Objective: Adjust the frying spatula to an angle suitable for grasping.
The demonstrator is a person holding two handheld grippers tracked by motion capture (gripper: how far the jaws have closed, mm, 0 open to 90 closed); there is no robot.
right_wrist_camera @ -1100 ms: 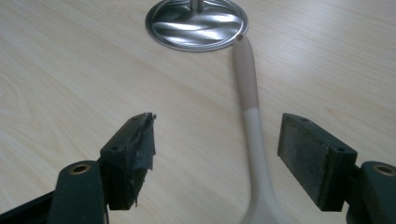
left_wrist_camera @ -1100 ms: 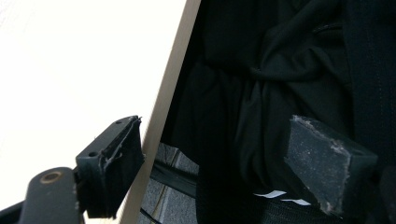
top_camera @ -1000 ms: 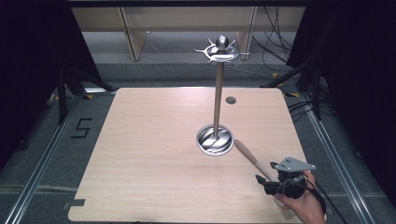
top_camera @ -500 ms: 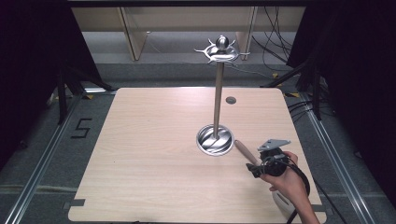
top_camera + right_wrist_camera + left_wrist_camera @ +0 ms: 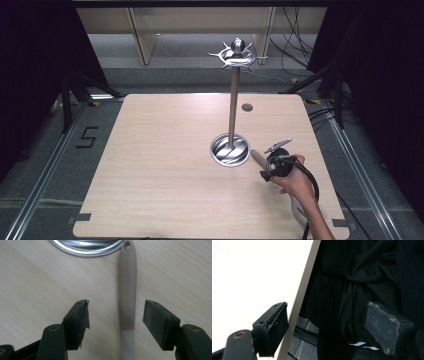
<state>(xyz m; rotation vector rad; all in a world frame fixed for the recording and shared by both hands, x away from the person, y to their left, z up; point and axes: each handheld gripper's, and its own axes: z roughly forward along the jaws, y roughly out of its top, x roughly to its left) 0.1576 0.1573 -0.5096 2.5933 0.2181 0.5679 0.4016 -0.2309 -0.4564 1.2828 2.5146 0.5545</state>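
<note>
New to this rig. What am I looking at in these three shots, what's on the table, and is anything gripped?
No robot arm here: a person holds a hand-held two-jaw gripper in each hand. The high view comes from a fixed camera above the wooden table. The other two cameras ride on the grippers and look along their black jaws.

On the table stands a metal stand: a round shiny base, a tall post and a ring of hooks on top. Beside the base lies a beige utensil handle with a hang hole at its end.

The right gripper straddles that handle. Its jaws have just been closing, but both pads are apart from the handle, so nothing is gripped yet.

The left gripper is open, at the table's edge, with dark cloth between and beyond its jaws.
</note>
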